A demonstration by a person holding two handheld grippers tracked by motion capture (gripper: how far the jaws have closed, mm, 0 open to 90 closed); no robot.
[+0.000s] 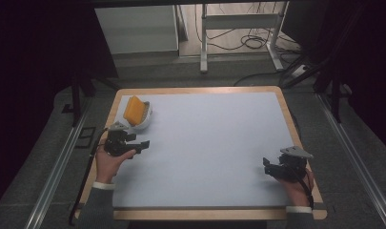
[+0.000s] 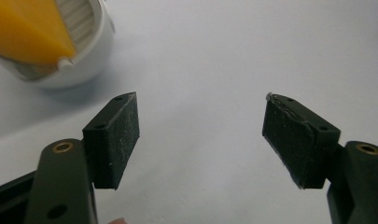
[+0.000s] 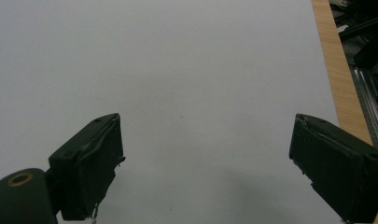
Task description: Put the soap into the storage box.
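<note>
Jaws wide, empty on left gripper (image 2: pixel 203 135), right gripper (image 3: pixel 205 168); yellow sponge (image 1: pixel 135 109) in white bowl (image 1: pixel 145 121) near left.

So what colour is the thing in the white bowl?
Orange-yellow wedge, clearest in the left gripper view.

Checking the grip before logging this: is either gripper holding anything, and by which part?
Nothing is held. The left gripper and right gripper stand open; the white bowl lies apart.

The desk (image 1: pixel 209 143) is bare across the middle and right of the frame. At the upper left, a white bowl (image 1: pixel 144 119) holding a yellow sponge (image 1: pixel 134 110) is in the way.
</note>
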